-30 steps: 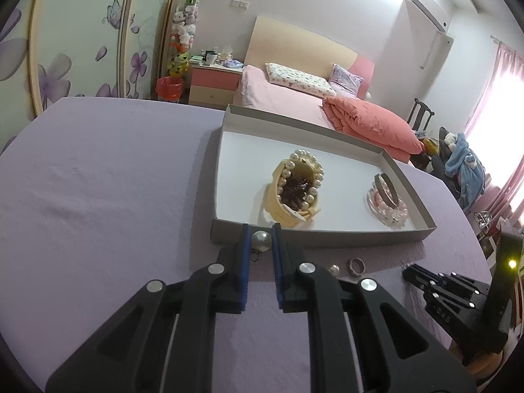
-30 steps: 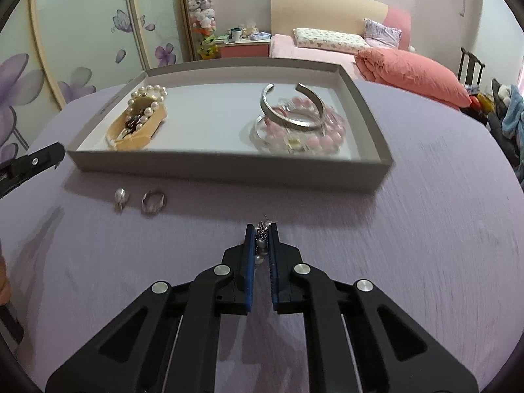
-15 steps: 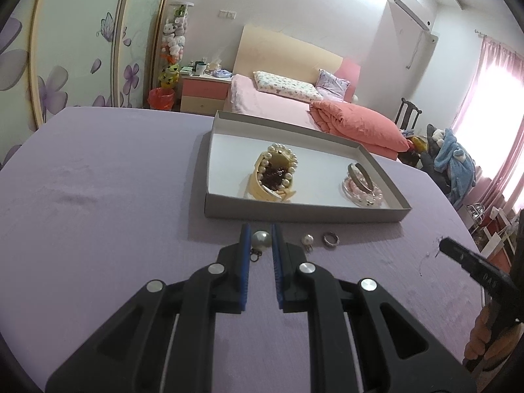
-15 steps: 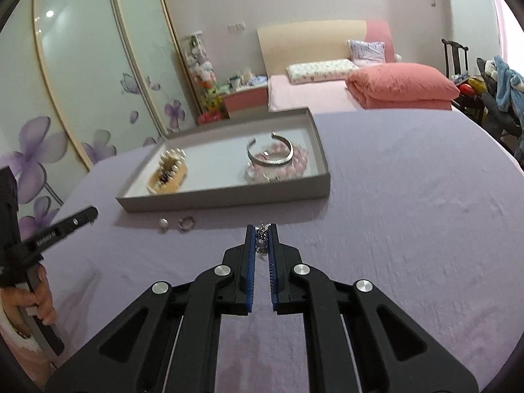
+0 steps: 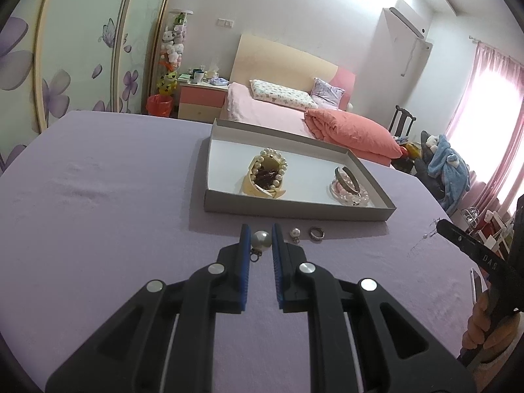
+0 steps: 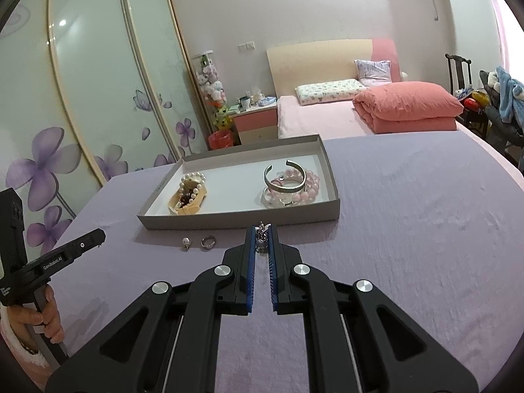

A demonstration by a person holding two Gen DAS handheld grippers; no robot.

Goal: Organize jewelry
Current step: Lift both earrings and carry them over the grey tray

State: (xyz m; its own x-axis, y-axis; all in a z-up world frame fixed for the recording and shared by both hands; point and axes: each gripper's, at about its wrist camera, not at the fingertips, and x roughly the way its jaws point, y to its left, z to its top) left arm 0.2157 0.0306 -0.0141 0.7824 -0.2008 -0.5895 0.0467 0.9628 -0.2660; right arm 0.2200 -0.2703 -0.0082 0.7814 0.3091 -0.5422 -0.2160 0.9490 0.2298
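The left hand-held gripper (image 5: 261, 240) is clamped on a big pearl earring (image 5: 261, 240), held above the purple surface (image 5: 98, 216). A small pearl earring (image 5: 295, 233) and a ring (image 5: 317, 233) lie just in front of the grey tray (image 5: 294, 208). The right hand-held gripper (image 6: 262, 240) is squeezed tight on a sparkly earring (image 6: 262, 233).

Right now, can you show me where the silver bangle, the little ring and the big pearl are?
silver bangle (image 6: 285, 181), right wrist view, on its front band.
ring (image 6: 208, 241), right wrist view, on its metal hoop.
pearl earring (image 5: 261, 240), left wrist view, on the round pearl.
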